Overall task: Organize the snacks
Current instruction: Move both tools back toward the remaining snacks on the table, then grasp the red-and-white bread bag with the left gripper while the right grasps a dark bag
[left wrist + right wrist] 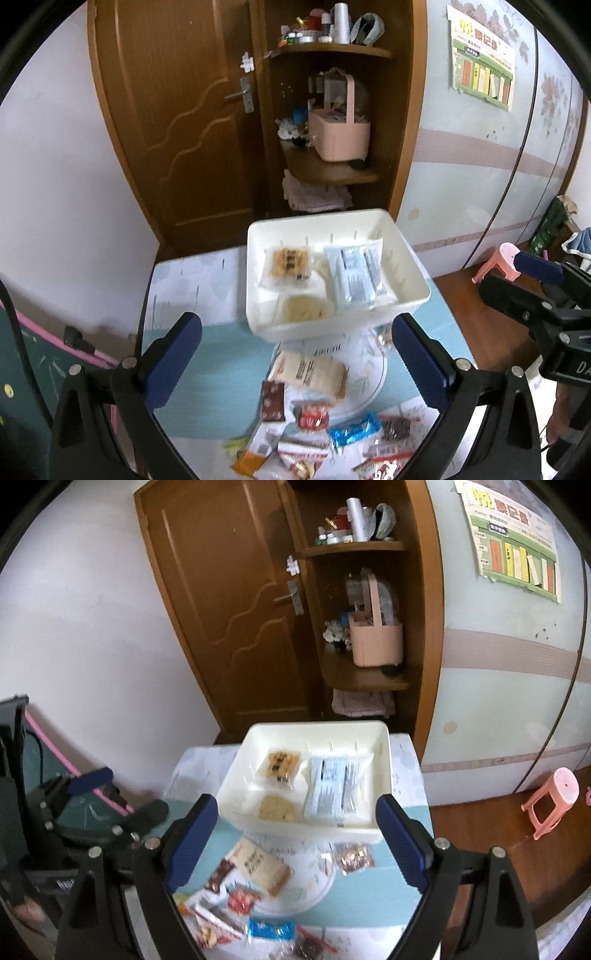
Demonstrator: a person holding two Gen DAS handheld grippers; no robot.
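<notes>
Snack packs (321,790) lying three in one white tub (384,771), more sitting loose on the table (221,343), left gripper (295,350) and right gripper (295,834) both spreading wide, holding nothing.

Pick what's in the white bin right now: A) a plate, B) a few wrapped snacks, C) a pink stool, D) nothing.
B: the white bin holds a few wrapped snacks, among them a pale blue packet and a clear-wrapped biscuit pack; more snacks lie loose on the table in front of it.
</notes>
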